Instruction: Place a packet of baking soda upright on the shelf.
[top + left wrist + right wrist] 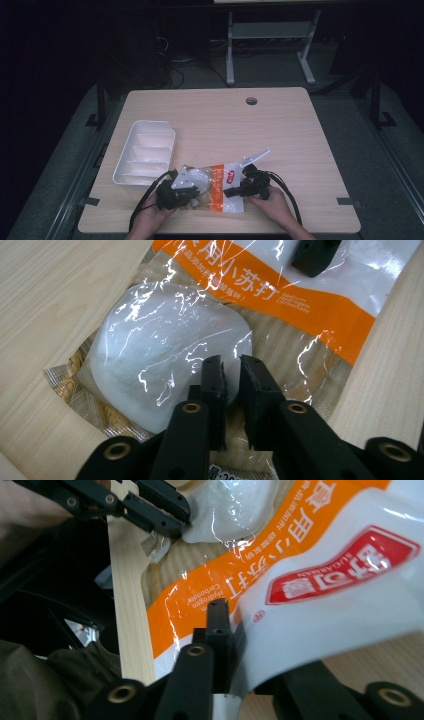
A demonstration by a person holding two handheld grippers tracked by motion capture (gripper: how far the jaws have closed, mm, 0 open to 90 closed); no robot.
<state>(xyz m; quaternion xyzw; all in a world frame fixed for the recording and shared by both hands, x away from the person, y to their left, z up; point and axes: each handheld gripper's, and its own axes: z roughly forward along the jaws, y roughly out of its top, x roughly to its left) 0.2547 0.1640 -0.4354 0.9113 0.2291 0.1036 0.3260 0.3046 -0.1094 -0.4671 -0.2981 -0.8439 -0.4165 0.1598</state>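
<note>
Two tongs work one bag (220, 187) at lower centre of the surface (280, 130). The right tongs (235, 625) grip its edge; the left tongs (231, 371) sit nearly closed, whether pinching film I cannot tell. Bag seemingly unopened, tray (145, 152) empty.

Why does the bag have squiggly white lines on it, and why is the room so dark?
In the left gripper view, light glares in white streaks off the shiny bag, near the left tool. In the right gripper view the bag's white part looks blurry up close. In the high view, the table is lit; the room behind is dark.
</note>
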